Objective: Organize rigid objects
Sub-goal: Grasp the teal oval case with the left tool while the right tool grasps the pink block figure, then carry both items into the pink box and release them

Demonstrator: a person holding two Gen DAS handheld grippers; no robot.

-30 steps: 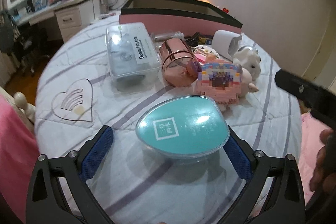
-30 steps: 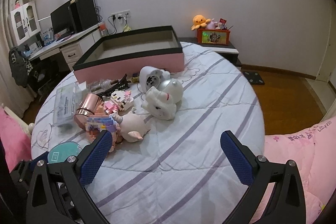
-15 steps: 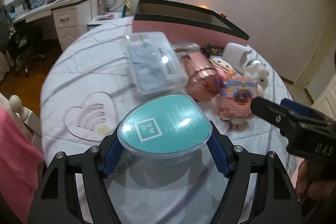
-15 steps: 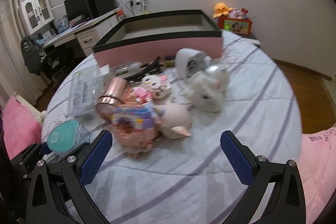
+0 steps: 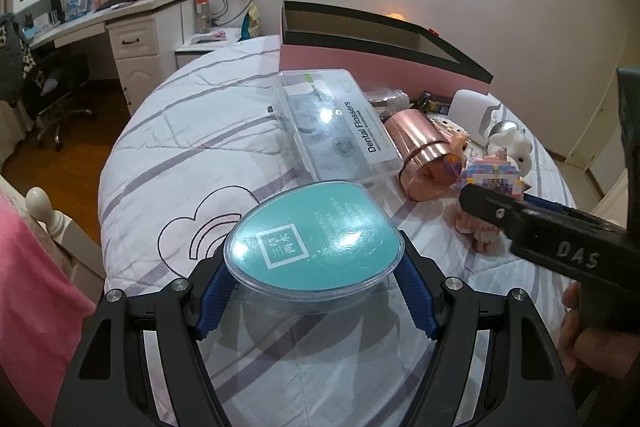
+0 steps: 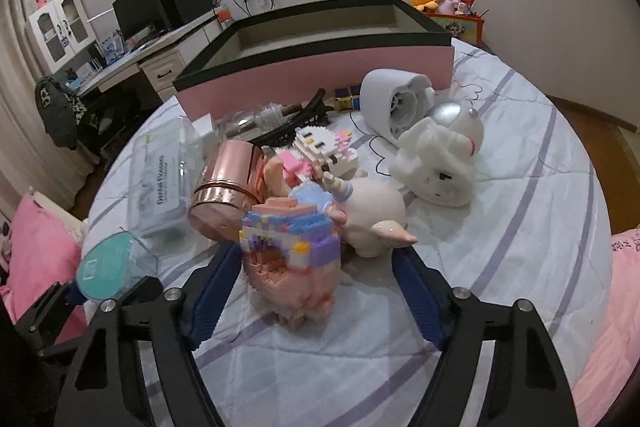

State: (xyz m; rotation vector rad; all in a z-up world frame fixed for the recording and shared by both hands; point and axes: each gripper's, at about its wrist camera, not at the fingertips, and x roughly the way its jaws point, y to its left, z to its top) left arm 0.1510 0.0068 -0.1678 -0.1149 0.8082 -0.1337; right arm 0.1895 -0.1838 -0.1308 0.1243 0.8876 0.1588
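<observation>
1. Teal egg-shaped case (image 5: 314,249) sits between your left gripper (image 5: 314,291) fingers; both blue pads (image 5: 214,293) press its sides, so you're pinching it.
2. Block-built toy (image 6: 292,259) stands between your right gripper (image 6: 316,291) fingers. Those jaws have just been closing. Left pad (image 6: 216,291) looks to touch the toy, right pad stands clear of it, so no grip.
3. Just beyond the right fingers: pink unicorn figure (image 6: 370,215) lying against the block toy, rose-gold cup (image 6: 226,187) on its side to the left.
4. Beyond the left fingertips: clear dental flosser box (image 5: 340,127), the same cup to its right.
5. Further out from the right fingers: white figurine (image 6: 440,163), white round device (image 6: 394,101), small block cat (image 6: 320,147).
6. Far past both: pink box with black rim (image 6: 320,75), open top.
7. All on the striped white bedspread (image 6: 520,227).
8. Your right gripper's body shows right of the left fingers in the left wrist view, hand (image 5: 584,339) below it.
</observation>
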